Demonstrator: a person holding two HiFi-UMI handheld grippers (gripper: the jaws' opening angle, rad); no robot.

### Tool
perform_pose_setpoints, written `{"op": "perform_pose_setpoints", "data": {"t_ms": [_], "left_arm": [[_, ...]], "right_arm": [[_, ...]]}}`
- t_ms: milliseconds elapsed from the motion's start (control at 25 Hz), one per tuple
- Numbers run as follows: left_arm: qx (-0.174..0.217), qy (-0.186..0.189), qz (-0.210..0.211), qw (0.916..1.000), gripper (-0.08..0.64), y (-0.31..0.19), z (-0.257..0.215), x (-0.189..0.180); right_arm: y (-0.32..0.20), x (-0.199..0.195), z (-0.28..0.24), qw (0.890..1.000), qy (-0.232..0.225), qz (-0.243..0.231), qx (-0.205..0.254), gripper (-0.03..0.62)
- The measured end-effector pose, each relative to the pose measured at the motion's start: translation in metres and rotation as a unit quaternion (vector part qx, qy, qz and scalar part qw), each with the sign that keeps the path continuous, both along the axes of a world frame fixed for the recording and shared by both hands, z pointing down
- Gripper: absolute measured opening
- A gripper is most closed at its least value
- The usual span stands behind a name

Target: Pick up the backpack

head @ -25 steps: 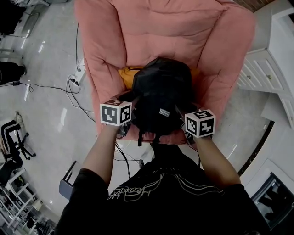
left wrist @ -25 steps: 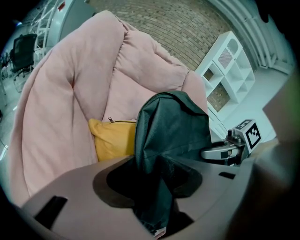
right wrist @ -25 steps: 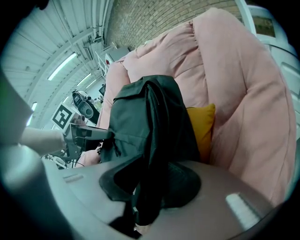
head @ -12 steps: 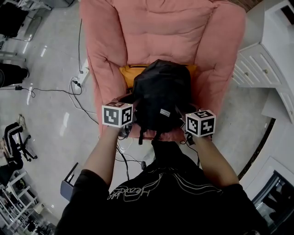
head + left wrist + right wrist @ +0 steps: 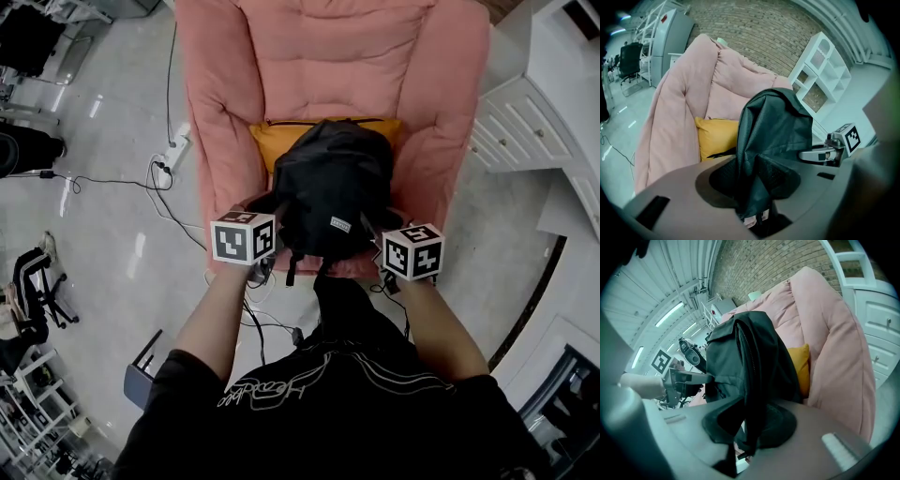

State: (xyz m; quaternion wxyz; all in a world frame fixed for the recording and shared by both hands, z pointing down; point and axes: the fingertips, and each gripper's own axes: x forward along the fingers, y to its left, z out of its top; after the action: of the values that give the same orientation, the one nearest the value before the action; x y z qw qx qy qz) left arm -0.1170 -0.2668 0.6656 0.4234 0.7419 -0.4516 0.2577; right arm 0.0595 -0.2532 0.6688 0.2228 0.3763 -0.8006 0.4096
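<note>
Upright backpack (image 5: 330,192), long axis vertical, just before yellow cushion (image 5: 265,145). At backpack's opposite lower sides, left fingers (image 5: 718,181) and right fingers (image 5: 779,423) just been closing, both pinching fabric.

Black short-sleeved T-shirt (image 5: 375,422), pale script print (image 5: 272,392) across chest, black-and-white marker cube (image 5: 243,239) on grey left gripper (image 5: 757,208), same on right gripper (image 5: 740,439)

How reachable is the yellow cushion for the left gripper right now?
Probably not reachable: the left gripper has just been closing on the backpack, so it is occupied, and the backpack sits in front of most of the cushion.
</note>
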Motion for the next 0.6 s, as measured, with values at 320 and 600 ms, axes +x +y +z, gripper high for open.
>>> {"op": "perform_pose_setpoints", "data": {"t_ms": [320, 600], "left_arm": [[0.022, -0.004, -0.003, 0.9997, 0.129, 0.025, -0.022, 0.002], [0.044, 0.004, -0.011, 0.999, 0.126, 0.052, -0.049, 0.003]], "right_arm": [[0.023, 0.003, -0.018, 1.0, -0.004, -0.002, 0.023, 0.055], [0.038, 0.004, -0.048, 0.998, 0.006, -0.008, 0.066, 0.054]]}}
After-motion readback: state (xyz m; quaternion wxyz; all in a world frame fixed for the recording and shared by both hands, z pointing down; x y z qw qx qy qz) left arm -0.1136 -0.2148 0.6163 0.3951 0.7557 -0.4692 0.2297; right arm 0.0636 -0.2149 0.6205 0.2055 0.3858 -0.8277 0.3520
